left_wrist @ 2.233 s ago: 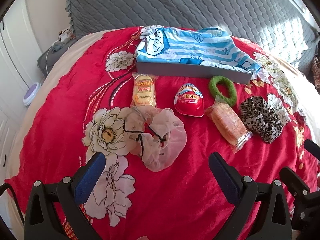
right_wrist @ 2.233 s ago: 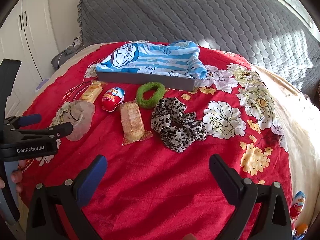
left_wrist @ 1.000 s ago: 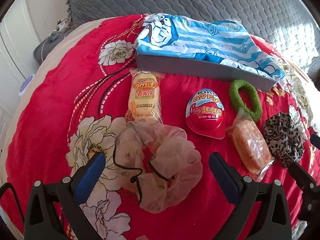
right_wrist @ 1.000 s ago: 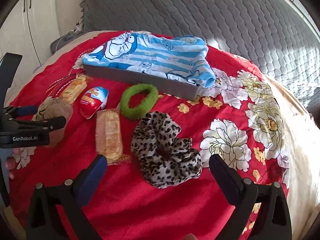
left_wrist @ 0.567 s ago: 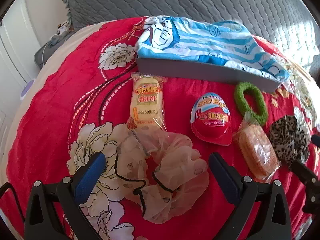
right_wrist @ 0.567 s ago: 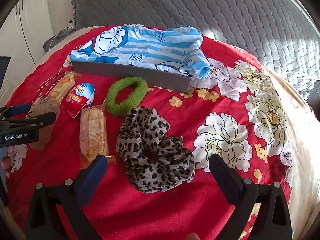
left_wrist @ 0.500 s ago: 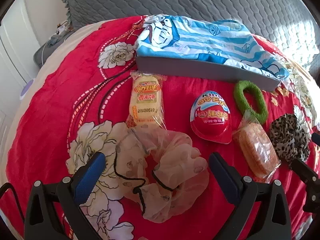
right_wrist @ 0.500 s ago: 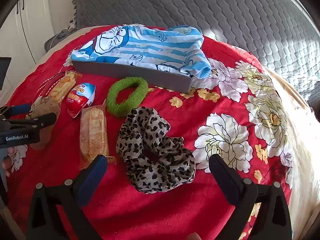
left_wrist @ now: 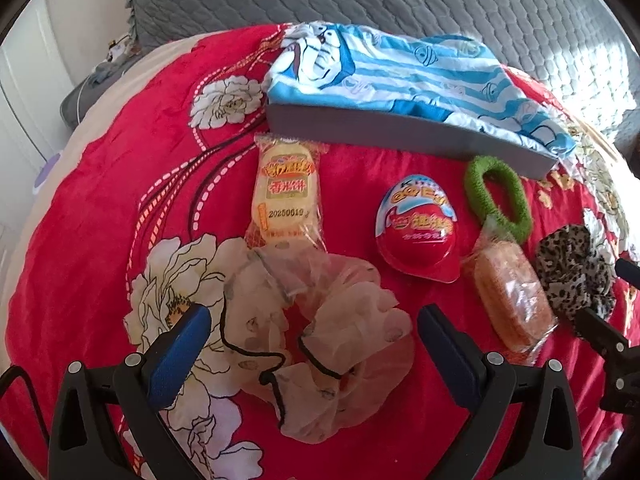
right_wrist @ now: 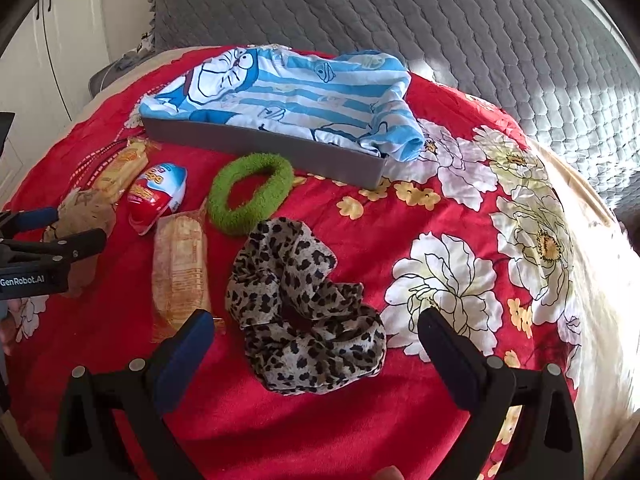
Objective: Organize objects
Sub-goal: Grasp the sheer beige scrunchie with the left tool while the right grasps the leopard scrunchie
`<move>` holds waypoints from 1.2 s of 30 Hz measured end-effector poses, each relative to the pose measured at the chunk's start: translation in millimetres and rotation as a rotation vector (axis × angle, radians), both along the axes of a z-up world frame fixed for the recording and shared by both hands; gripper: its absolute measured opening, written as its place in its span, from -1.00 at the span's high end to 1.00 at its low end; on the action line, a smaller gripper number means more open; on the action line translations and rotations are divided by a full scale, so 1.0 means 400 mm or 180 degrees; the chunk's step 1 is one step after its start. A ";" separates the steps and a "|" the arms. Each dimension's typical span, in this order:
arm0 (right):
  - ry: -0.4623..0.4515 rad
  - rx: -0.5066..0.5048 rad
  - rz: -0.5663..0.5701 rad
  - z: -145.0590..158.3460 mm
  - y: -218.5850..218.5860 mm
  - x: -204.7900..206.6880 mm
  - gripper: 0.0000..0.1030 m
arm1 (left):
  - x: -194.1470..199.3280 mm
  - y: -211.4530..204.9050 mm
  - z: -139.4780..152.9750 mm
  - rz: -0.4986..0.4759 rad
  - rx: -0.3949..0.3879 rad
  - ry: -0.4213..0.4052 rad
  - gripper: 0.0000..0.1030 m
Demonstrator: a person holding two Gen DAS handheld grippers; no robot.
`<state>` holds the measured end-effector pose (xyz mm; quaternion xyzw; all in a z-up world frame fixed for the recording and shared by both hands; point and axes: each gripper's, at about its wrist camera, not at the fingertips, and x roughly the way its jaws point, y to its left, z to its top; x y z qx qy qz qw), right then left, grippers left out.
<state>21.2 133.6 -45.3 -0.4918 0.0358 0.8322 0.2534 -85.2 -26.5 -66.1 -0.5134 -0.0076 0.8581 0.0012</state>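
Jaws wide — left gripper (left_wrist: 310, 330) over sheer scrunchie (left_wrist: 320, 344)

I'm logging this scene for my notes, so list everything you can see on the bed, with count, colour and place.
sheer scrunchie: one, beige, between the left tongs' fingers
leopard scrunchie: one, tan and black, between the right tongs' fingers
green scrunchie: one, green, in front of the tray
rice cracker pack: one, yellow, behind the sheer scrunchie
toy egg: one, red and white, mid-row
wrapped cake: one, orange-brown, beside the egg
grey tray: one, under the blue striped shirt
red floral blanket: one, covering the bed
left tongs: open
right tongs: open
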 end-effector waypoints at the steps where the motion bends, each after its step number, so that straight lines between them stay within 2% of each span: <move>1: -0.0009 -0.0001 -0.0001 -0.003 0.002 -0.001 -0.99 | -0.001 -0.001 -0.004 0.0000 -0.0009 -0.0016 -0.99; 11: -0.0112 0.0026 0.0066 -0.038 0.014 -0.019 -0.97 | -0.011 -0.015 -0.045 -0.0023 -0.0035 -0.0150 -0.99; 15: -0.0153 0.0032 0.0095 -0.049 0.017 -0.025 -0.80 | -0.016 -0.028 -0.081 0.0020 0.0001 -0.0398 -0.99; 17: -0.0170 0.0012 0.0089 -0.055 0.021 -0.026 -0.75 | -0.010 -0.030 -0.082 0.0013 -0.0005 -0.0355 -0.98; 20: -0.0192 -0.0034 0.0094 -0.060 0.026 -0.029 -0.53 | -0.007 -0.028 -0.077 -0.0020 0.0012 -0.0316 -0.88; 24: -0.0224 -0.0082 0.0079 -0.068 0.025 -0.030 -0.32 | -0.008 -0.030 -0.070 -0.0061 0.0068 -0.0313 -0.44; 28: -0.0240 -0.0046 0.0101 -0.067 0.015 -0.032 -0.12 | -0.012 -0.033 -0.064 -0.0113 0.0117 -0.0347 -0.20; 30: -0.0249 -0.0055 0.0116 -0.067 0.013 -0.033 -0.01 | -0.015 -0.037 -0.062 -0.0153 0.0141 -0.0352 0.01; 33: -0.0252 -0.0064 0.0108 -0.065 0.012 -0.032 0.12 | -0.013 -0.032 -0.054 -0.0212 0.0183 -0.0367 0.22; 36: -0.0252 -0.0056 0.0105 -0.062 0.009 -0.030 0.25 | -0.008 -0.036 -0.047 -0.0258 0.0274 -0.0415 0.37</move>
